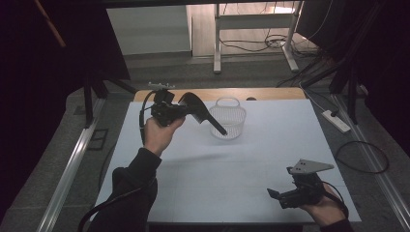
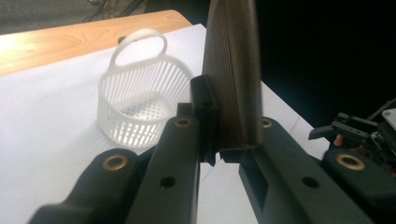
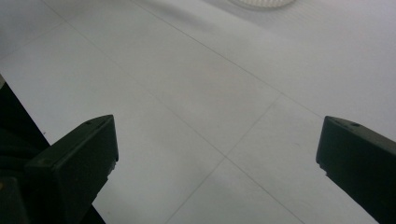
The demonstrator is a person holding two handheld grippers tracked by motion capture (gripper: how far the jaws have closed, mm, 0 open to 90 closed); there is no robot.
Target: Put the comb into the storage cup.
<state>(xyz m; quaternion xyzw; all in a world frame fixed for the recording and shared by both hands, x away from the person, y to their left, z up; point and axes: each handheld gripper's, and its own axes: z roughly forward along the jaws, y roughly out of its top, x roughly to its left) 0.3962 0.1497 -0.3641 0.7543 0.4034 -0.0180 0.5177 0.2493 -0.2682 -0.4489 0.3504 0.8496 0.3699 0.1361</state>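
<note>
The white-topped bench [image 1: 232, 174] with a wooden far edge carries a white slotted plastic basket with a loop handle [image 1: 227, 121] near its far middle. The left gripper [image 1: 180, 112], raised above the bench just left of the basket, is clamped on a black plastic comb [image 1: 200, 112], whose handle slants down over the basket's near rim. The right gripper [image 1: 273, 195] sits low at the bench's near right corner, well apart from the basket, its jaws spread wide with nothing between them.
</note>
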